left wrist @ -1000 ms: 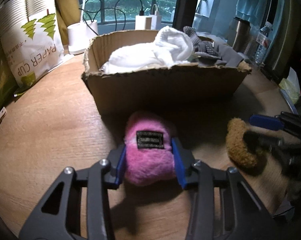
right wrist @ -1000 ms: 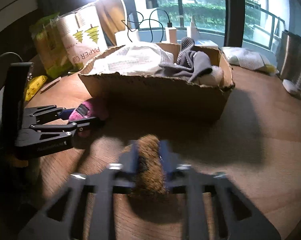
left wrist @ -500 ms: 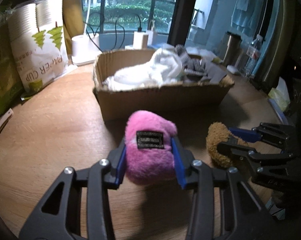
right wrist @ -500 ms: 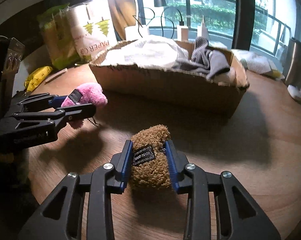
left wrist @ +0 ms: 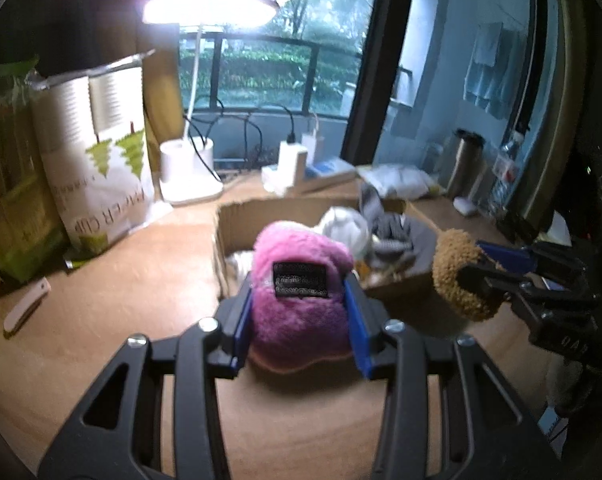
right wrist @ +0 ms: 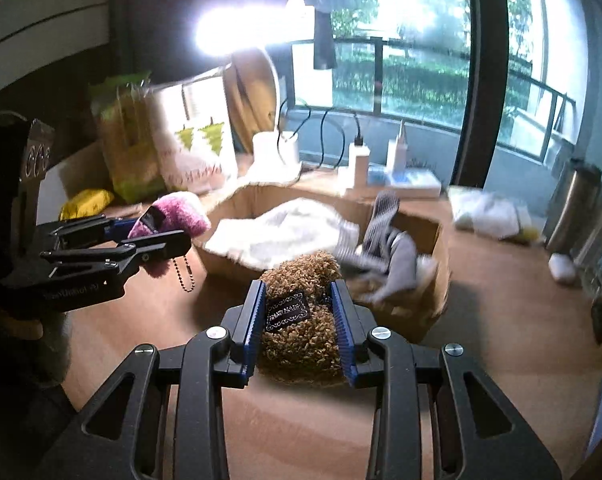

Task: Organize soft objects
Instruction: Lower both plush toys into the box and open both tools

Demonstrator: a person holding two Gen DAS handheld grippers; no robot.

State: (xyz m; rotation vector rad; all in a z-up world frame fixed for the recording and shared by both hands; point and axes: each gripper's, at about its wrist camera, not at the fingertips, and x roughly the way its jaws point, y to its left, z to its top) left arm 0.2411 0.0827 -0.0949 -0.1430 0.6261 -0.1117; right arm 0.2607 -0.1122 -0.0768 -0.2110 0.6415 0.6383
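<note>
Both grippers have risen above the open cardboard box [right wrist: 429, 312], left gripper [left wrist: 297, 320] clamping the pink plush toy [left wrist: 297, 280], right gripper [right wrist: 299, 320] clamping the brown plush toy [right wrist: 301, 320], box directly ahead.

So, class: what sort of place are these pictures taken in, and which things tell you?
Probably a home desk by a balcony window: a lit desk lamp, plugged-in chargers, a bag of paper cups and a cardboard box of soft clothes.

A lit desk lamp [left wrist: 209, 10] glares over a wooden table [left wrist: 113, 280] set against a large window [right wrist: 417, 52] with a dark railing [left wrist: 261, 68], green hedges outside, and a dark wall [right wrist: 61, 20] at left.
</note>
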